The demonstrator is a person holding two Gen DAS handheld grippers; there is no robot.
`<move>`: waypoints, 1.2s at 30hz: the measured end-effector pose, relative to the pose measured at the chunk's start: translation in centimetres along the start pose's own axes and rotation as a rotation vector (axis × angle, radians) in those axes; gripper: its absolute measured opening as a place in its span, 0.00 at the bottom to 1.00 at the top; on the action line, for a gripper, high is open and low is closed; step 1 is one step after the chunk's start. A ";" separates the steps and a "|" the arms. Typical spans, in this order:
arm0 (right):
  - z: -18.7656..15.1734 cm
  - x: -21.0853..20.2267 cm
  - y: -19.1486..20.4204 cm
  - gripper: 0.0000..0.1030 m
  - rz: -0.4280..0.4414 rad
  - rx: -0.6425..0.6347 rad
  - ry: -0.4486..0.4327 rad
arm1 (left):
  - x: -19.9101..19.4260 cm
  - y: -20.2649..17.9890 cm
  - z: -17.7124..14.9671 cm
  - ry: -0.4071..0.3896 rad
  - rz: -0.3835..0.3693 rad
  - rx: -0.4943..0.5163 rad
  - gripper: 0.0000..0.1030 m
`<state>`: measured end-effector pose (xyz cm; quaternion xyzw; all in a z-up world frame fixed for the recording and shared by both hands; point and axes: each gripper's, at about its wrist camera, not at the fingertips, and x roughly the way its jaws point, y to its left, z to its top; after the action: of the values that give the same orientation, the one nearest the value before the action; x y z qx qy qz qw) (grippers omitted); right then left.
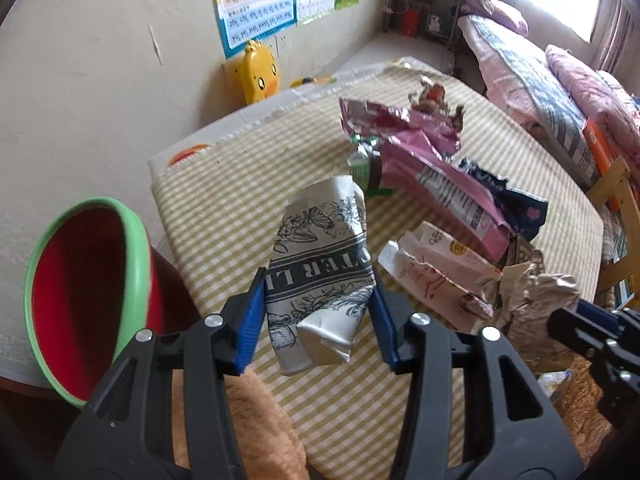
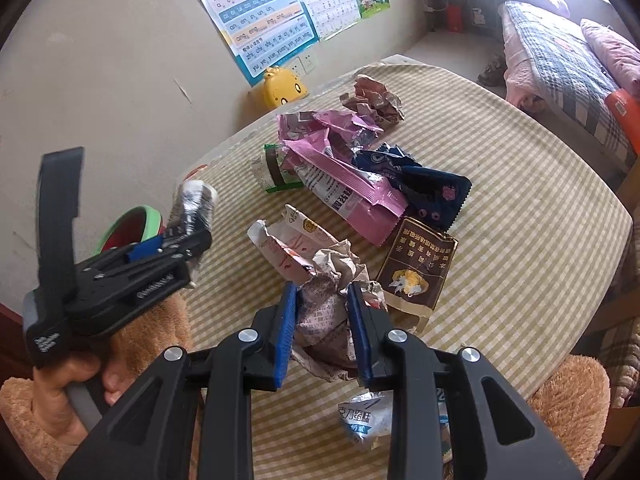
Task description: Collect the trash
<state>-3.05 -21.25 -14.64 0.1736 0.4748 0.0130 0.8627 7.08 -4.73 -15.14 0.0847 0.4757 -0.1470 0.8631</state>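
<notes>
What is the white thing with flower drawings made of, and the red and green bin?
The white carton looks like thin printed cardboard, matte, with sharp creases where it is crushed. The bin looks like smooth plastic: even red inside, glossy green rim. Neither is certain from looks alone.

Colours showing across the table

A yellow-and-white checked cloth (image 2: 500, 216) is covering the table; a white carton (image 1: 320, 272) is showing black flower drawings, a pink wrapper (image 2: 352, 188) is lying beside a navy one (image 2: 432, 188), the bin (image 1: 80, 300) is glowing red with a green rim, and a brown, perhaps gold-printed, packet (image 2: 416, 268) is catching glare.
</notes>
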 end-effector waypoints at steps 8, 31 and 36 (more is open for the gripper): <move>0.2 -0.2 -1.0 0.58 0.030 0.053 0.001 | -2.9 1.3 0.1 -0.052 0.004 -0.039 0.45; -5.5 -0.2 -3.4 0.71 -0.095 0.097 0.196 | -4.8 1.9 -0.2 -0.106 0.004 -0.034 0.45; -5.2 -1.0 -3.3 0.71 -0.088 0.095 0.152 | -4.5 2.1 -0.3 -0.097 0.008 -0.041 0.45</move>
<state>-8.36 -23.02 -17.45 0.1921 0.5459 -0.0343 0.8148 5.32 -1.86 -11.50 0.0617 0.4358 -0.1375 0.8873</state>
